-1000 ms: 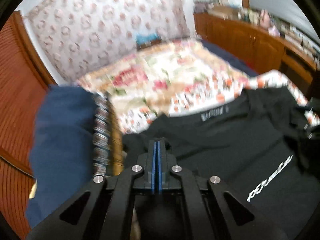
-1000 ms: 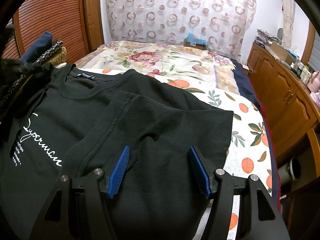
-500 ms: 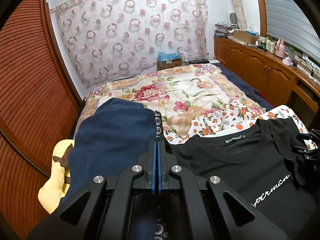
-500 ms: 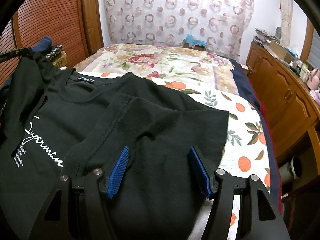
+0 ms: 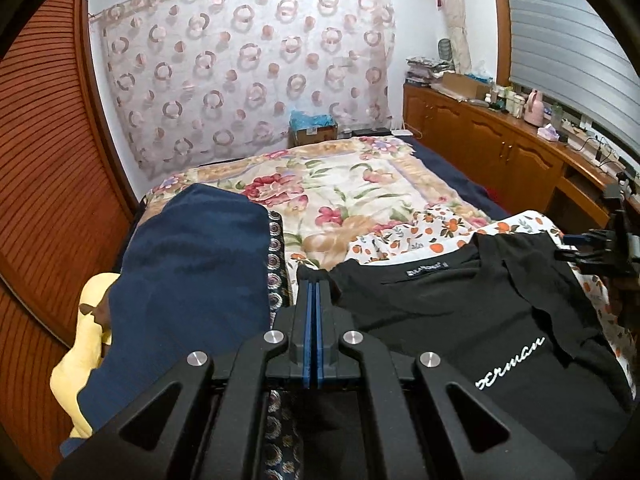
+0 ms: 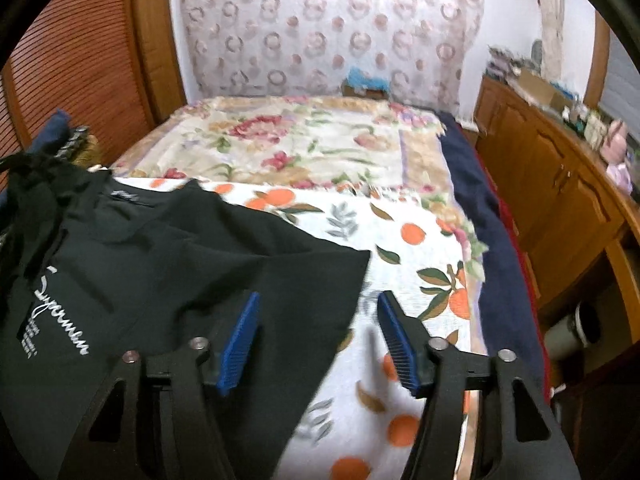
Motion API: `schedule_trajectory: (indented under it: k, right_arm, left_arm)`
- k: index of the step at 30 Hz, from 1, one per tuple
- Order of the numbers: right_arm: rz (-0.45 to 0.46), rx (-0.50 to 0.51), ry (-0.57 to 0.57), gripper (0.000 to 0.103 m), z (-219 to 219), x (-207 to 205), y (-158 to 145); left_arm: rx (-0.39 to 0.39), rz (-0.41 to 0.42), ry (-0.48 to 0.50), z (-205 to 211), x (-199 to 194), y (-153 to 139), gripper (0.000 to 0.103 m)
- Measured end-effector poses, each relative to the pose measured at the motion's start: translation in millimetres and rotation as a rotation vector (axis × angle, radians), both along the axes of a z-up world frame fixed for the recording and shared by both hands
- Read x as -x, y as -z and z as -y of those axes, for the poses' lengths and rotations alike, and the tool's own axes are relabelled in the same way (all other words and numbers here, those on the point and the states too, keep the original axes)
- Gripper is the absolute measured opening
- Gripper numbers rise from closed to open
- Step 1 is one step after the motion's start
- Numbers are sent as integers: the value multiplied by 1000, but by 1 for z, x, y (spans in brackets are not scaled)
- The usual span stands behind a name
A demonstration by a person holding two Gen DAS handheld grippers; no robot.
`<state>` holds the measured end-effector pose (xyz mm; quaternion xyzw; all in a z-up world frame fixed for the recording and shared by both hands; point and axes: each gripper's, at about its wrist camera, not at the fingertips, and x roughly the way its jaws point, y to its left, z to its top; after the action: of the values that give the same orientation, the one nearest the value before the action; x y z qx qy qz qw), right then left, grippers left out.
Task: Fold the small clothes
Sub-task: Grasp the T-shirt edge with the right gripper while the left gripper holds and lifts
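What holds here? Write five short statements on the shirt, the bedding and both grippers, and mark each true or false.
1. The black T-shirt lies on the orange-print sheet. True.
2. The left gripper stands wide open. False: its blue pads are pressed together.
3. The right gripper is clamped on the shirt. False: its jaws are apart and closing, with the pads pressing on nothing.
4. In the left wrist view, a navy cloth lies left of the shirt. True.
5. The shirt's lettering is red. False: it is white.
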<state>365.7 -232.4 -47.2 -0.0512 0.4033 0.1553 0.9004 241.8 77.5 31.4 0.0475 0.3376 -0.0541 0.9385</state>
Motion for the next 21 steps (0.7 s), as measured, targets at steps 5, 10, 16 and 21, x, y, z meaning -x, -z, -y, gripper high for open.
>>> schedule_trajectory:
  k: [5,10,16,21]
  right_arm:
    - [-19,4,-36,29,-6,-21,5]
    - [-2,-32,-90,7,-19,-17,-3]
    - [169,-89,-108,7,-20,39,-53]
    - [272,-90,-129,7,-17,104,-80]
  left_arm:
    - [10,-11,23,2,10,5,2]
    - [49,-9,45,-1,30,5,2]
    - [54,40,48,-5,76,-13,2]
    - [57,64,27,-16,121,-15,2]
